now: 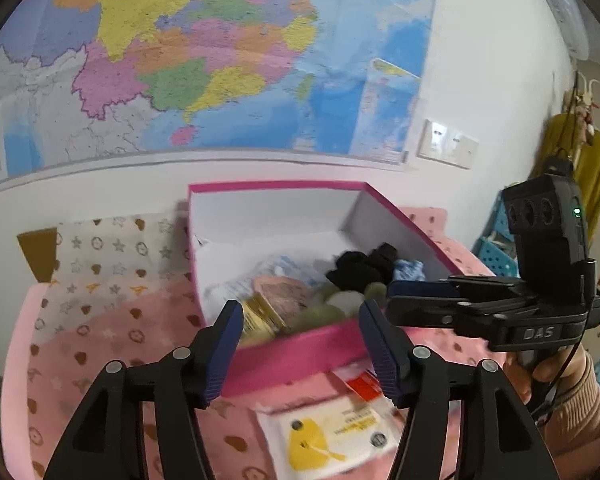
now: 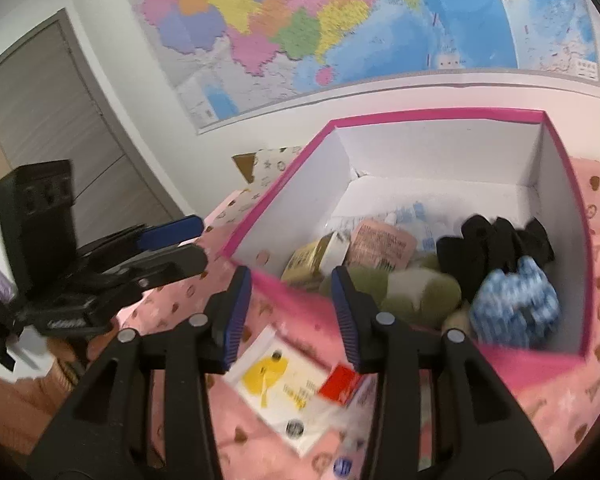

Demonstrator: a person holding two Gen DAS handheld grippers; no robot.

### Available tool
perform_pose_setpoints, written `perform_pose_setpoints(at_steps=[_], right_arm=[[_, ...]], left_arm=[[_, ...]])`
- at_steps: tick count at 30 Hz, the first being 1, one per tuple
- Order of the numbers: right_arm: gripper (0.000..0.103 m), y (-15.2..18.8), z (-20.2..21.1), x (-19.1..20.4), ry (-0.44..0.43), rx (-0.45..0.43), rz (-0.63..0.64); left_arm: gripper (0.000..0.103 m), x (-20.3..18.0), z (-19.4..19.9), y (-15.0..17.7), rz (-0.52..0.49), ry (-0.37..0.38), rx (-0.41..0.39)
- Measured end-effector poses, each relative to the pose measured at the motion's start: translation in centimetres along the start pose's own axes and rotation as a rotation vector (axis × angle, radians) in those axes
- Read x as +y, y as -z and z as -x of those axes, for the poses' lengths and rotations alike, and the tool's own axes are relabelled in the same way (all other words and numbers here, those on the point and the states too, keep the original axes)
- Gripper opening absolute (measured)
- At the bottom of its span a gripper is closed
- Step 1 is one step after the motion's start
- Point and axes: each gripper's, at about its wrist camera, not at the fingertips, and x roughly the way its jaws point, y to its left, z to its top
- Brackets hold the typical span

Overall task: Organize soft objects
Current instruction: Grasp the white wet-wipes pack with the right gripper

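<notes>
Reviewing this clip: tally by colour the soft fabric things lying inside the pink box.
Black fabric bundle: 1
Blue-and-white fabric bundle: 1
Green-and-white plush clump: 1 (too blurred to tell whether it is several pieces)
Total: 3, all inside the pink box

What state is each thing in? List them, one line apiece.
Pink box: open, part filled.
Black cloth: bunched, in box.
Blue scrunchie: in box.
White packet: flat on blanket, outside box.
Left gripper: open, empty.
Right gripper: open, empty.
</notes>
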Motion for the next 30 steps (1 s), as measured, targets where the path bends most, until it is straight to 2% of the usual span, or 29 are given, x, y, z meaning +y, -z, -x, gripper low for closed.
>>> perform_pose_setpoints(at_steps=[6, 13, 16, 19, 21, 25, 30], right_arm=[[0.044, 4.3, 1.5, 0.7, -0.043, 0.053, -0.013], [0.044, 8.7, -1.3, 0.8, -0.058, 0.177, -0.062], [0.044, 9.5, -2.5, 0.8, -0.036, 0.212, -0.067], [0.043, 9.8, -3.1, 0.7, 0.050, 0.240, -0.039], [0.044, 9.9, -2.9, 0.3, 0.066, 0.238, -0.044], [0.043, 10.0, -2.3, -0.8, 0.193, 0.236, -0.040], [0.044, 9.7, -2.4, -1.0, 0.158, 0.233, -0.066]], left_arm=[[0.062, -0.3, -0.4, 3.2, 0.014, 0.008, 0.069], [0.062, 1.5, -2.4, 7.4, 0.112, -0.008, 0.191], [0.062, 1.9, -2.7, 8.4, 0.132, -0.011, 0.216], [0.062, 1.9, -2.9, 9.2, 0.138, -0.012, 0.237], [0.062, 1.9, -3.2, 9.4, 0.138, -0.014, 0.249], [0.062, 1.9, -3.6, 9.8, 0.146, 0.001, 0.264], [0.062, 2.0, -3.9, 10.3, 0.153, 0.024, 0.282]])
